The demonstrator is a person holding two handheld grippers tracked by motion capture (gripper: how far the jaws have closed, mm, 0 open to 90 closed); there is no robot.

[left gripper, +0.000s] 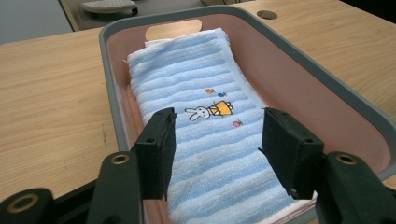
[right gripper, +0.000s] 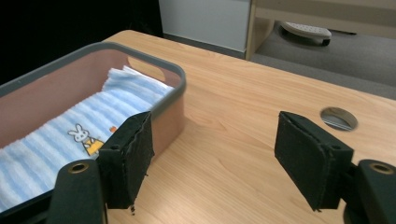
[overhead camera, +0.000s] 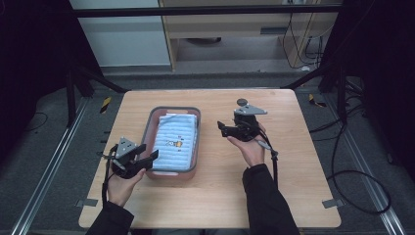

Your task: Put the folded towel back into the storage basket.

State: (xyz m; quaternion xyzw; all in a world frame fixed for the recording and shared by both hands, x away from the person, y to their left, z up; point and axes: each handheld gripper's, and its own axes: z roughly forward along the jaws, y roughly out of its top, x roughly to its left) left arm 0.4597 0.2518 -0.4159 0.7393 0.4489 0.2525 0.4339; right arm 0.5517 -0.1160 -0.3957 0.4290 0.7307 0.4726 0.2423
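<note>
both the left gripper [overhead camera: 149,159] and right gripper [overhead camera: 221,129] are spread (empty), flanking the bin [overhead camera: 151,122], seemingly clear of its rim.

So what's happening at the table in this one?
A person holds a pair of tongs in each hand at a light wooden table. A folded blue-striped towel with a rabbit picture lies inside a pink plastic bin with a grey rim. The left tongs are open at the bin's near end, over the towel without gripping it. The right tongs are open too, over bare tabletop to the bin's right, holding nothing.
</note>
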